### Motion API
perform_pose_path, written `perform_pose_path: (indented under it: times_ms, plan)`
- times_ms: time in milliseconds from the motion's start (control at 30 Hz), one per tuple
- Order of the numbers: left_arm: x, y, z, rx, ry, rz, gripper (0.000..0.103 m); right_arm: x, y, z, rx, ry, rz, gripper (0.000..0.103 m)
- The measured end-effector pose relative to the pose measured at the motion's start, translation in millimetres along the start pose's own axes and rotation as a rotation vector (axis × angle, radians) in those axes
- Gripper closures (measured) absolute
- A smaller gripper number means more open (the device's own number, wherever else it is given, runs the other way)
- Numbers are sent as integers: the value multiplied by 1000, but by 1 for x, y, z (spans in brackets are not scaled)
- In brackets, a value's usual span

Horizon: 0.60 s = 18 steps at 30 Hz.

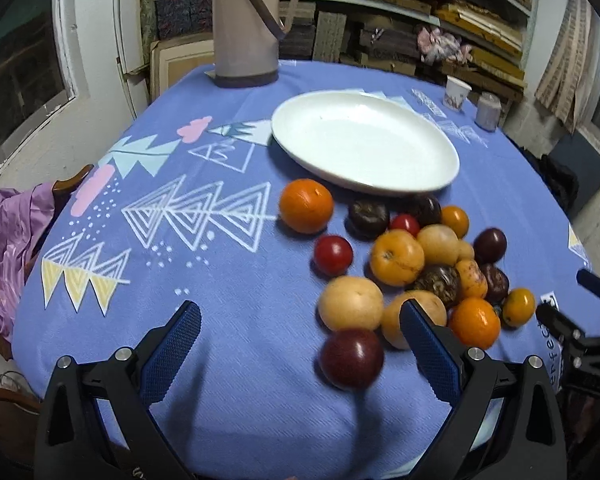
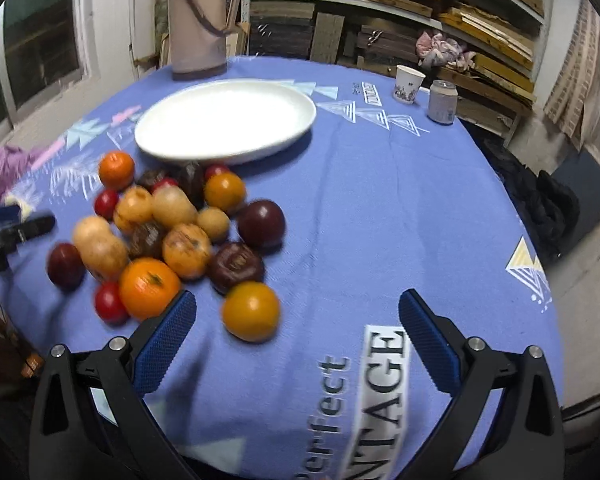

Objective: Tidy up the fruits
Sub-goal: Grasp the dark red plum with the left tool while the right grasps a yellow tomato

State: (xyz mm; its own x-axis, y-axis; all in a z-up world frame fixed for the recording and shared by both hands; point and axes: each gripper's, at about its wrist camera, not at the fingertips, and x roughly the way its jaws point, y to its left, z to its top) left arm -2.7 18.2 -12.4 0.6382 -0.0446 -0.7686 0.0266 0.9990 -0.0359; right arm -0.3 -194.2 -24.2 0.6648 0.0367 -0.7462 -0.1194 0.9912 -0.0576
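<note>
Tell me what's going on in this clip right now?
A person holds a gripper in each hand over a blue-clothed table. Both the left gripper and right gripper are open and hold nothing. A pile of mixed fruit sits loose on the cloth, and the white plate behind it is bare. No fruit has been sorted yet.

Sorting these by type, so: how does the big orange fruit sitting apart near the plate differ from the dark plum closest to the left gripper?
The orange fruit is bright orange; the dark plum is deep reddish purple. The orange fruit lies just short of the white plate, the plum at the pile's near edge, between the open fingers of the left gripper. Both are round, loose on the cloth and ungripped.
</note>
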Motion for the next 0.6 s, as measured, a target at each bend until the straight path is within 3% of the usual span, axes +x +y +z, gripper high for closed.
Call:
perform_pose_path:
  times_ms: [200,267,300,433,533,600]
  plan:
    - [16,0,1,15,54,-10,3,19,6,-11,-77,58,64,6]
    - [20,-1,-1,29,65,-26,3,27,10,-12,-90,87,86,39]
    - [20,-2,-1,36,62,-34,3,32,11,-12,-91,107,97,44]
    - [20,0,-1,42,50,-50,3,40,10,-13,-84,117,131,46]
    - [24,3,-2,36,72,-70,3,44,12,-11,-79,114,181,61]
    - [26,5,-3,29,88,-87,3,44,14,-9,-81,108,191,64]
